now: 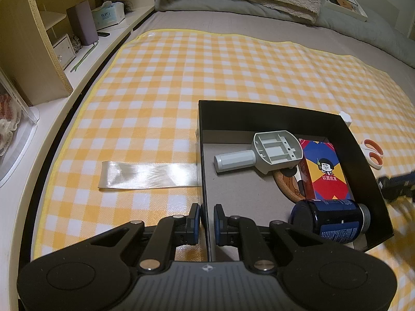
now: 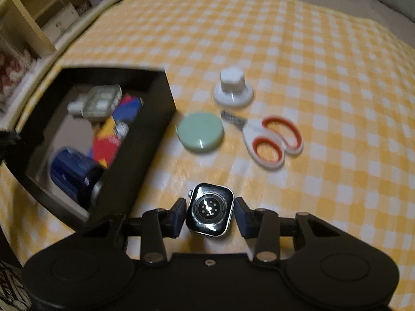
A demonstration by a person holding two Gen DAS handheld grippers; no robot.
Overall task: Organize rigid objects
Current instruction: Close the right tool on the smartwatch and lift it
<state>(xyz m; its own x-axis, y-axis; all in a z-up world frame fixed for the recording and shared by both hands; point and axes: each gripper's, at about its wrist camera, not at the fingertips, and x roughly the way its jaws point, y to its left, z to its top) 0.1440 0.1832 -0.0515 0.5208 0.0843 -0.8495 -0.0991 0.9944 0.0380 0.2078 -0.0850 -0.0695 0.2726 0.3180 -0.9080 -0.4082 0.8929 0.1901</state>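
- Yellow-and-white checked cloth (image 2: 311,51) covers the bed, and shelves run along its left edge; you are working near the bed's near edge.
- Your left hand-held gripper (image 1: 206,220) is nearly shut, its pads straddling the near-left wall of the black box (image 1: 272,111). It looks to be pinching that wall to steady the box.
- Already inside the box are a grey handled tool (image 1: 262,153), a colourful carton (image 1: 324,171) and a dark blue jar (image 1: 334,217) lying on its side.
- Your right hand-held gripper (image 2: 210,213) stands part open around the watch body (image 2: 210,210), which lies face down on the cloth just right of the box. The left pad is at its side; on the right a thin gap seems to show, so I judge it is not yet clamped.
- That watch body is small, stiff and light, with a glossy glass back that will likely slip. Take it by the two flat metal sides, not the corners, and squeeze gently.
- Still out on the cloth beyond it are a green round disc (image 2: 199,132), a white knob (image 2: 233,88) and orange-handled scissors (image 2: 269,140).
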